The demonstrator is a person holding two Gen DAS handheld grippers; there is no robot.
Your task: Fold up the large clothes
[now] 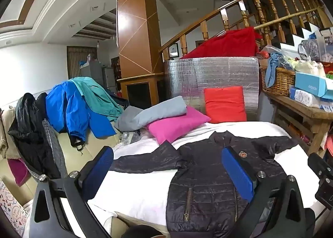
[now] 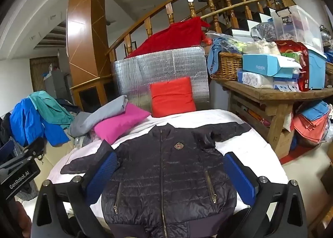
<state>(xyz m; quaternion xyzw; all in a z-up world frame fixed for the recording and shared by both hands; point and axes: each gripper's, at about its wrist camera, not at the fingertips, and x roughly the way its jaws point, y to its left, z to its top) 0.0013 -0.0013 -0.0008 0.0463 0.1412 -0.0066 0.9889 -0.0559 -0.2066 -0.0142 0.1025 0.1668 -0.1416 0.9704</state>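
Observation:
A dark navy quilted jacket (image 2: 166, 167) lies flat, front up and zipped, on a white-covered bed (image 2: 249, 150), both sleeves spread out sideways. It also shows in the left wrist view (image 1: 208, 175). My left gripper (image 1: 166, 163) is open and empty, held above the jacket's left half and left sleeve. My right gripper (image 2: 170, 169) is open and empty, held above the jacket's body, its blue pads (image 2: 239, 175) on either side of it. The right gripper's body shows at the right edge of the left wrist view (image 1: 320, 175), and the left gripper's body at the left edge of the right wrist view (image 2: 18, 169).
A pink pillow (image 2: 118, 121), a folded grey garment (image 2: 100, 117) and a red pillow (image 2: 172, 96) lie at the bed's far end. Blue, teal and black jackets (image 1: 70, 104) hang over a sofa at left. A cluttered wooden table (image 2: 276, 94) stands at right.

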